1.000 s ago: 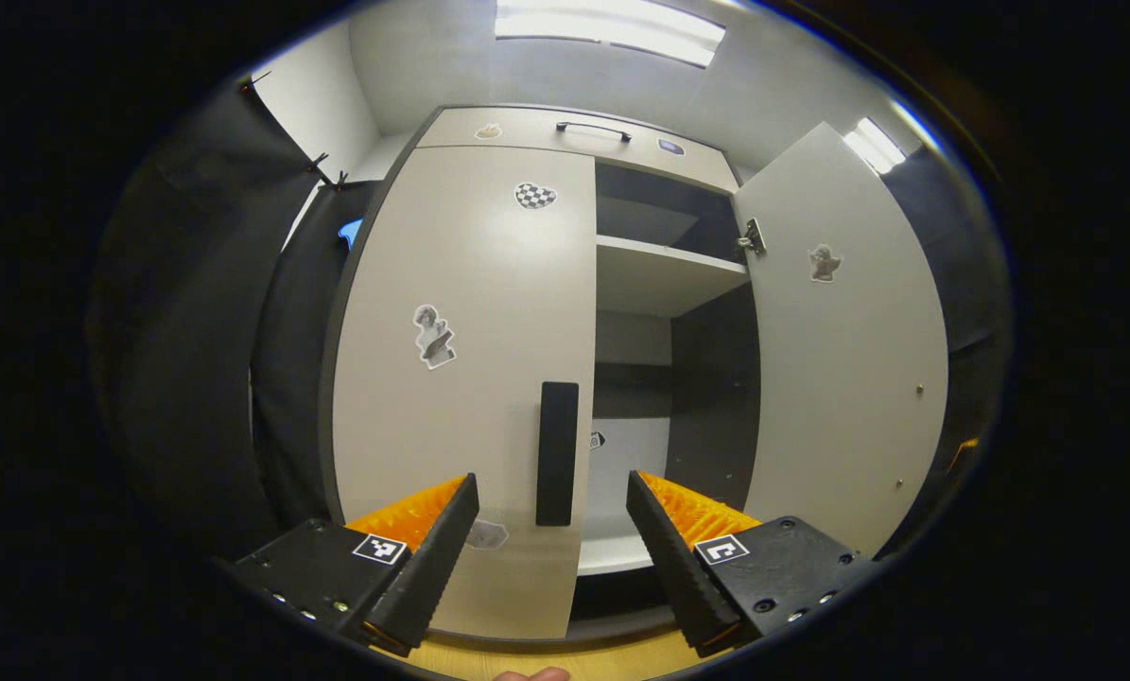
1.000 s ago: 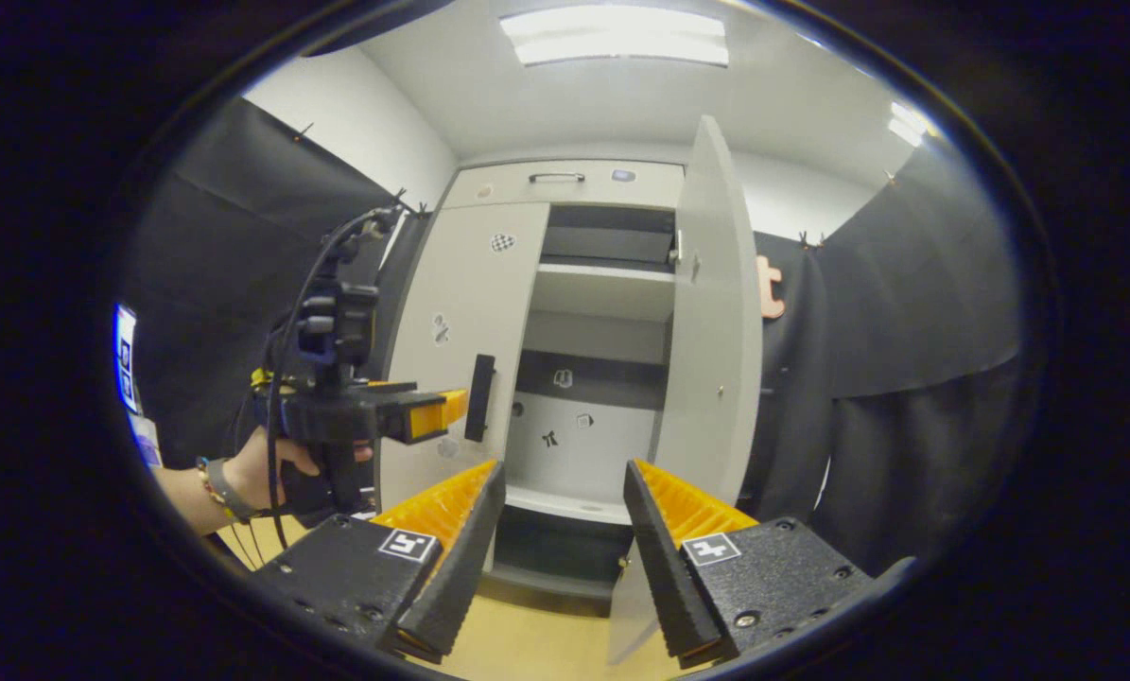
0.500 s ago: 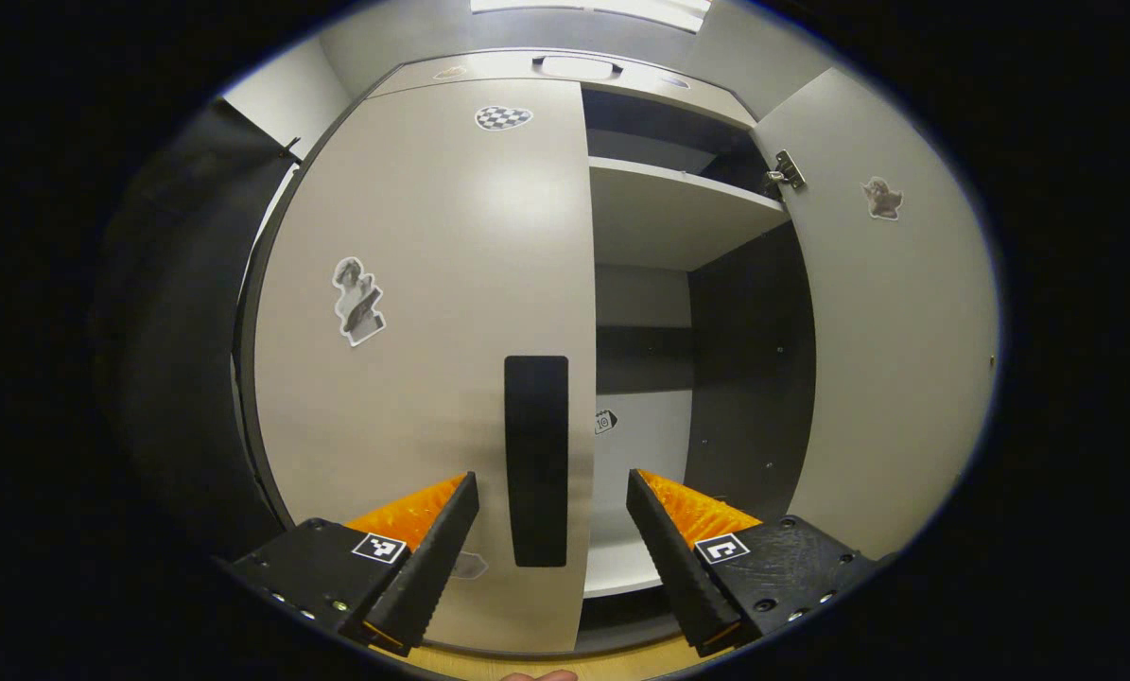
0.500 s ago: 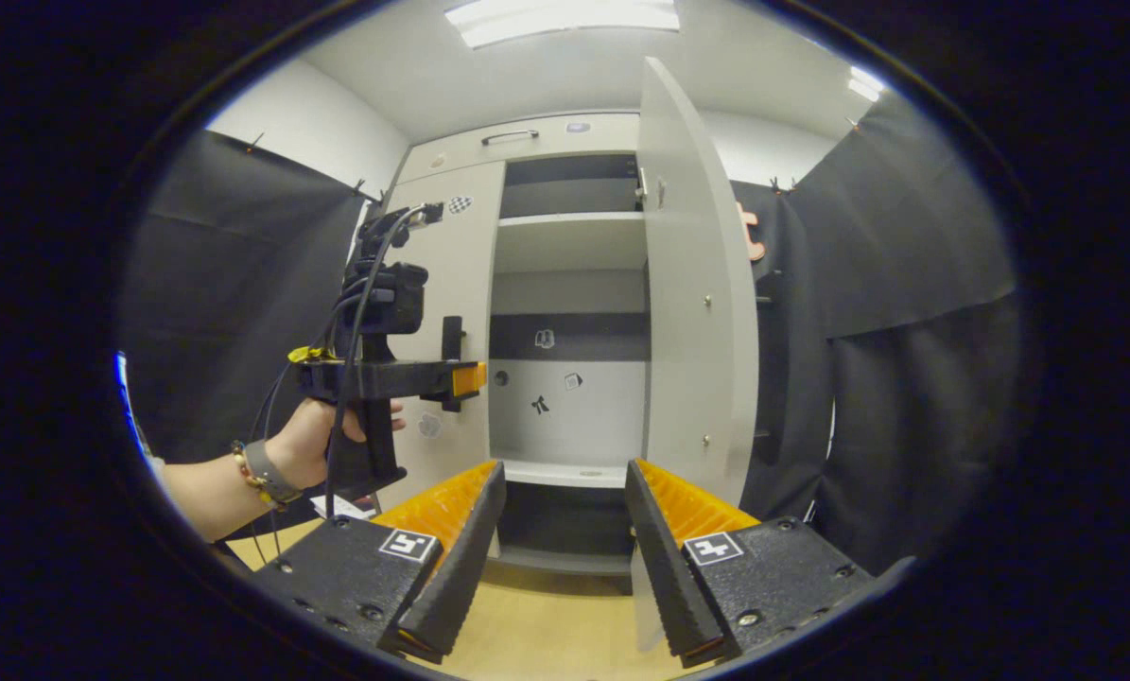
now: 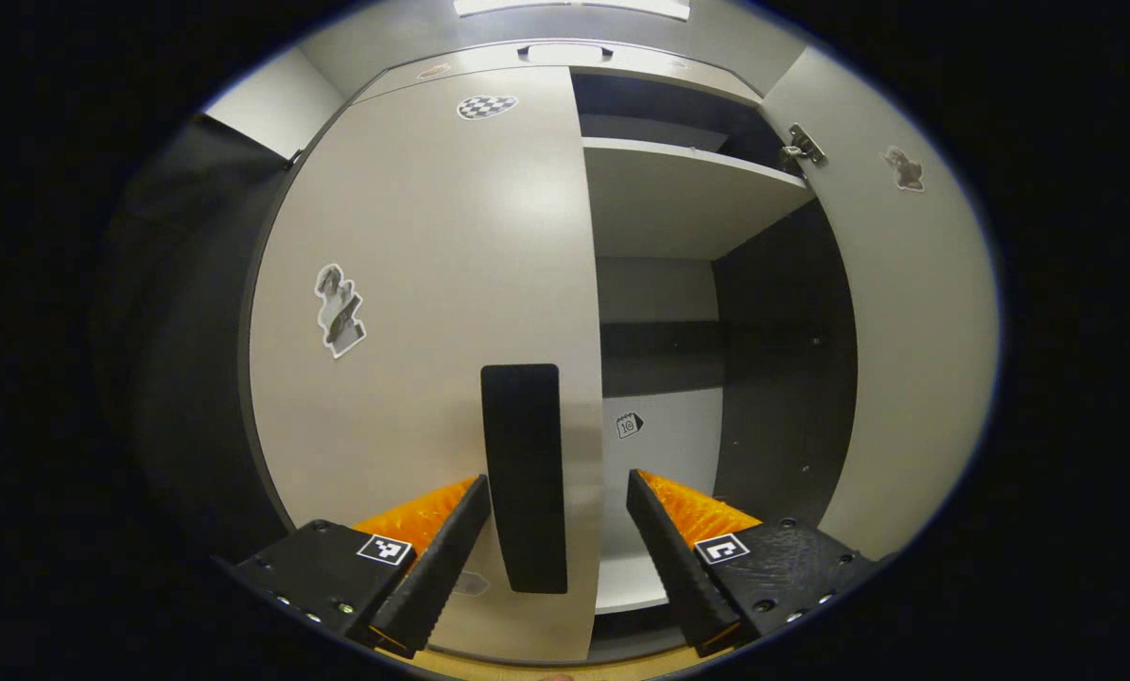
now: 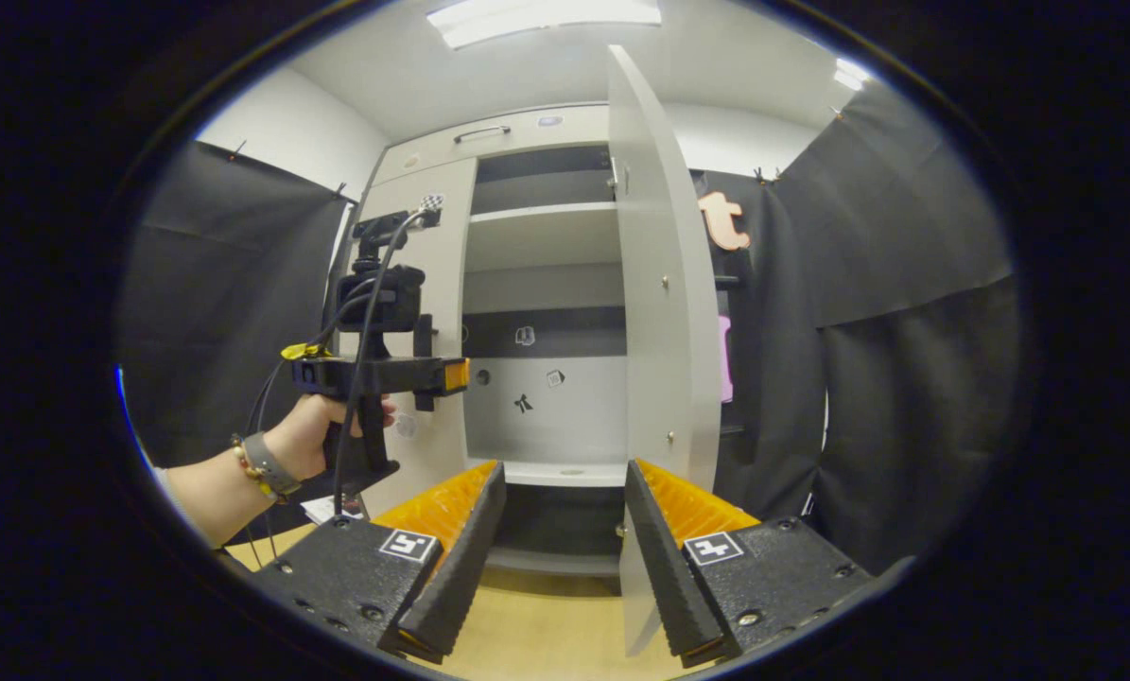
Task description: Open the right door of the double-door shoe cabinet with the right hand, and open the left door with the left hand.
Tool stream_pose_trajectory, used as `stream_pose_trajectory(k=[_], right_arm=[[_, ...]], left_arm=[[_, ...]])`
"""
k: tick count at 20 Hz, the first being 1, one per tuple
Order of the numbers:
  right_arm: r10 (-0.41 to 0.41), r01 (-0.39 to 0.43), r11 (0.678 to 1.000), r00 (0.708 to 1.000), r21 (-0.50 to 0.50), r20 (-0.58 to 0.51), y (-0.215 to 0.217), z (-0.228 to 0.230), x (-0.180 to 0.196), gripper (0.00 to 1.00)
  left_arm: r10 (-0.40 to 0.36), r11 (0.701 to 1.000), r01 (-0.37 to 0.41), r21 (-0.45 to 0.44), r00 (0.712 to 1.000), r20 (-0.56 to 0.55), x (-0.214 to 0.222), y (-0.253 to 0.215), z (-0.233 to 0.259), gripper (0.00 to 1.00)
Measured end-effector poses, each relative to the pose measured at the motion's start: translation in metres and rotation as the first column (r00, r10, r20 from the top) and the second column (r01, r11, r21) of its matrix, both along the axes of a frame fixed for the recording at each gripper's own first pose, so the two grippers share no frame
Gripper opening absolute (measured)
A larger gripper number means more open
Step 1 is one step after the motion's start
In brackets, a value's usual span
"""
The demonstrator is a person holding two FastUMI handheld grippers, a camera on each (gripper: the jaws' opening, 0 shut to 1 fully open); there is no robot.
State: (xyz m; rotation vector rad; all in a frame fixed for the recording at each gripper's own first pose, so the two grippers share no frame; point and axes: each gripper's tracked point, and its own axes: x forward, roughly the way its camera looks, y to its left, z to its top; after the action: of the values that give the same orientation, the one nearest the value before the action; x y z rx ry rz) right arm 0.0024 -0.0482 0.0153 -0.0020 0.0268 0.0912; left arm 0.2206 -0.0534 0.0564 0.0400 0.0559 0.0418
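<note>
The shoe cabinet's left door [image 5: 413,303] is closed, pale grey with stickers and a black vertical handle [image 5: 524,473] near its right edge. My left gripper [image 5: 555,530] is open, its fingers on either side of the handle's lower part, not pressing it. The right door [image 5: 905,331] stands swung open, seen edge-on as right door [image 6: 664,312] in the right gripper view. My right gripper [image 6: 560,530] is open and empty, back from the cabinet. There the left gripper [image 6: 446,375], held by a hand [image 6: 314,440], reaches the handle [image 6: 423,359].
Inside the open half are a shelf [image 5: 687,194], a dark band and a lower white back panel [image 6: 550,407] with small stickers. A top drawer with a handle [image 6: 479,132] sits above. Black cloth walls flank the cabinet. The floor [image 6: 546,634] is light wood.
My left gripper has moved in toward the left door until the handle sits between its fingers. The right gripper has drifted back and right, away from the open right door.
</note>
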Motion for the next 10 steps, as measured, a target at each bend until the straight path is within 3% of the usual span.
stream_pose_trajectory(k=[1,2,4,7,10], right_arm=[[0.008,-0.008,1.000,1.000,-0.002,-0.001,0.002,0.000,0.001,0.84],[0.016,-0.016,1.000,1.000,-0.004,-0.001,0.005,-0.002,0.002,0.85],[0.026,-0.026,1.000,1.000,-0.013,-0.007,0.009,-0.005,0.004,0.81],[0.049,-0.049,0.999,0.999,-0.017,-0.009,0.014,-0.006,0.003,0.84],[0.049,-0.049,0.999,0.999,-0.021,-0.005,0.016,-0.009,0.002,0.81]], left_arm=[[-0.009,1.000,0.009,-0.009,1.000,0.016,0.002,-0.002,0.001,0.95],[-0.014,1.000,0.014,-0.012,1.000,0.016,0.005,0.002,0.000,0.69],[-0.028,0.997,0.029,-0.074,0.999,0.016,0.003,0.005,0.001,0.31],[-0.046,0.999,0.046,-0.020,0.999,-0.024,-0.002,0.006,-0.002,0.28],[-0.063,0.998,0.063,-0.027,0.998,-0.015,0.003,0.006,-0.002,0.16]])
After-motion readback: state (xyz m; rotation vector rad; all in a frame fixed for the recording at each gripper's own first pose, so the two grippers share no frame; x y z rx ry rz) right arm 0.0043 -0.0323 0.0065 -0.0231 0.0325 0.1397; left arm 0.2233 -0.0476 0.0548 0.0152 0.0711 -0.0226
